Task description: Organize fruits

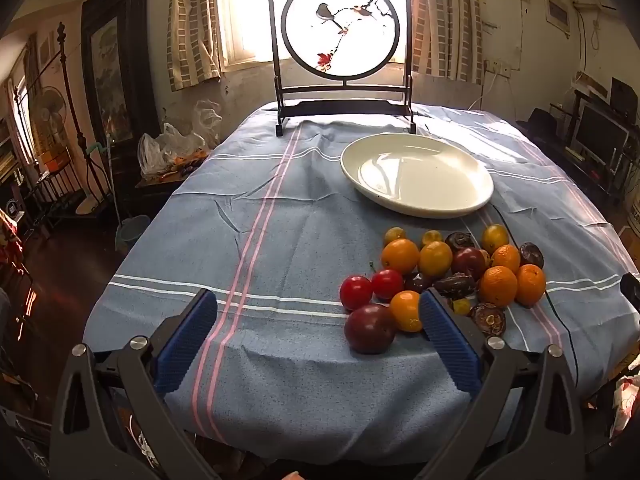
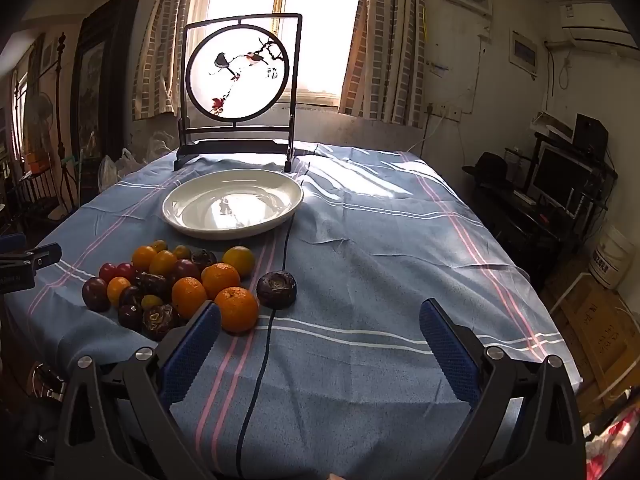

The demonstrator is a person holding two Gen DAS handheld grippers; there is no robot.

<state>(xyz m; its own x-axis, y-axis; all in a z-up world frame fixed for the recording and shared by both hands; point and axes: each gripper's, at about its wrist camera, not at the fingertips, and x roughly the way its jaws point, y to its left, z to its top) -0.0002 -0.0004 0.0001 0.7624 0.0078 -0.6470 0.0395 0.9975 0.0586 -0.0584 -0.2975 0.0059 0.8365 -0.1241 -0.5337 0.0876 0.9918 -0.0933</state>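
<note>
While hanging over the near edge of the blue striped tablecloth (image 1: pixel 280 208), both holding nothing. Left gripper (image 1: pixel 318 332) standing with jaws spread wide, blue ribbed pads (image 1: pixel 188 340) apart, only cloth lying between them; its right-hand pad sitting just beside the near edge of the fruit pile (image 1: pixel 444 276). Right gripper (image 2: pixel 320 340) likewise gaping fully, with bare cloth and a dark cable (image 2: pixel 264 344) running between its pads; its left-hand pad (image 2: pixel 192 350) showing just in front of the nearest orange (image 2: pixel 237 309).

Fruit lying heaped on the cloth, between the grippers and the white plate (image 2: pixel 172 210): oranges, small yellow fruits, red plums (image 1: pixel 356 292), a large dark plum (image 1: pixel 370 328) at the front, and wrinkled dark-brown fruits mixed in. One dark-brown fruit (image 2: pixel 277 290) sitting slightly apart from the heap, on the cable's line. Plate resting empty further back, near the pile but not touching it. Behind the plate, standing upright against the bright window, a framed round bird screen (image 1: pixel 340 28). Tip of the left gripper (image 2: pixel 28 264) poking in at the left edge of the right wrist view.
</note>
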